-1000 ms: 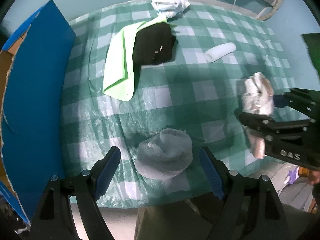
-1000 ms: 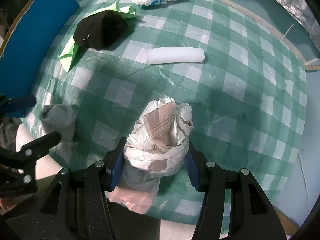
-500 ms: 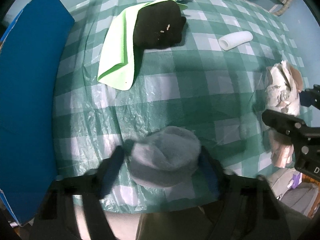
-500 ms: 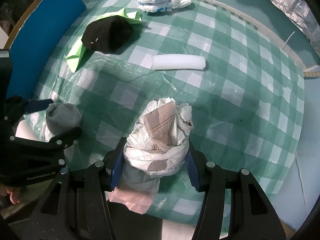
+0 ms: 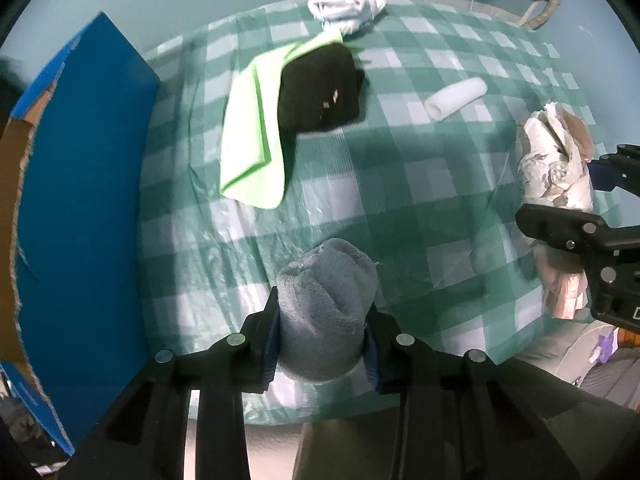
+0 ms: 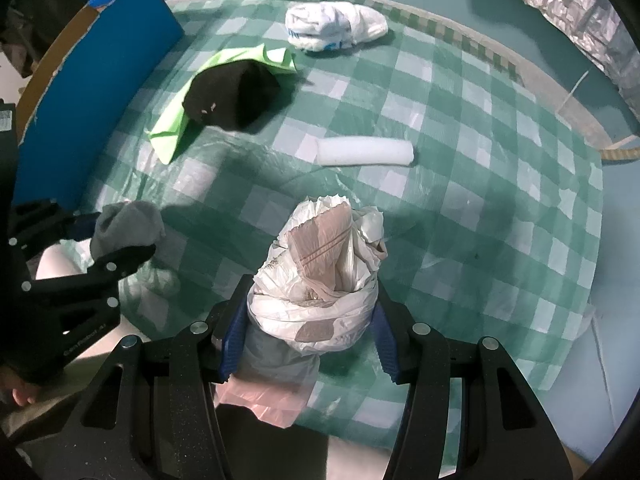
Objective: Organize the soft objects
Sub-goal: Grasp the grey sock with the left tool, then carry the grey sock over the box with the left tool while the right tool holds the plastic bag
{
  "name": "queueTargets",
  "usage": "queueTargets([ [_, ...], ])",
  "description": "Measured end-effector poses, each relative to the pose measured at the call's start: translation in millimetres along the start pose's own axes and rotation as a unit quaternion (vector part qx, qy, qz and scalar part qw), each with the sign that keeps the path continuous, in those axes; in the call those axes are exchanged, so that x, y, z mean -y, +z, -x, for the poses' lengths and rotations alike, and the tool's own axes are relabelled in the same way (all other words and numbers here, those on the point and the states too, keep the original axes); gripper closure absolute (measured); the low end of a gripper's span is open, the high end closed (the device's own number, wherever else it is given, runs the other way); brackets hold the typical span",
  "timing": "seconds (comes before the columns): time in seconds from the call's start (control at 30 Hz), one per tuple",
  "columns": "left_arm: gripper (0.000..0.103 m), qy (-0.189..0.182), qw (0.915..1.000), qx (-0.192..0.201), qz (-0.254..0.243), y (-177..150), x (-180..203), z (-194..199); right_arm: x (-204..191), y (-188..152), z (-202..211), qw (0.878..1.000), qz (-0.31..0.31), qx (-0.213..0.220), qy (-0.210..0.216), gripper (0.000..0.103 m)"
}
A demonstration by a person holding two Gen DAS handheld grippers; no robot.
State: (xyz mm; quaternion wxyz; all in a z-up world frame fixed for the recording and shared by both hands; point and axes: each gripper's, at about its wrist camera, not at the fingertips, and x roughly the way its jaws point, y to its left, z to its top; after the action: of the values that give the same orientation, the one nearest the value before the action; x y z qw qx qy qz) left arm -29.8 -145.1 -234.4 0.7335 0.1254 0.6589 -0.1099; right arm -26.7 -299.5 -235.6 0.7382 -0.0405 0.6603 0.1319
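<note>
Grey sock bundle (image 5: 326, 312), at lower centre, sits pinched in the left gripper (image 5: 322, 344); it looks soft and light, best squeezed mid-body. The right gripper (image 6: 308, 340) clamps the crinkly plastic bag bundle (image 6: 320, 280), probably slippery.

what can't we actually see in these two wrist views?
- Blue box interior: both views show only its outer wall.
- Underside of grey sock, left wrist view: hidden by left gripper.
- Lower bag bundle, right wrist view: covered by right gripper.
</note>
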Motion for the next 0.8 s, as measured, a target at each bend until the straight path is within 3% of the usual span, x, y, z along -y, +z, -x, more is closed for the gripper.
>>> queueTargets([
  [0.8,0.068,0.010,0.9976,0.066,0.019,13,-44,73,-26,36,63,0.998,0.039,0.040,0.000,0.049],
])
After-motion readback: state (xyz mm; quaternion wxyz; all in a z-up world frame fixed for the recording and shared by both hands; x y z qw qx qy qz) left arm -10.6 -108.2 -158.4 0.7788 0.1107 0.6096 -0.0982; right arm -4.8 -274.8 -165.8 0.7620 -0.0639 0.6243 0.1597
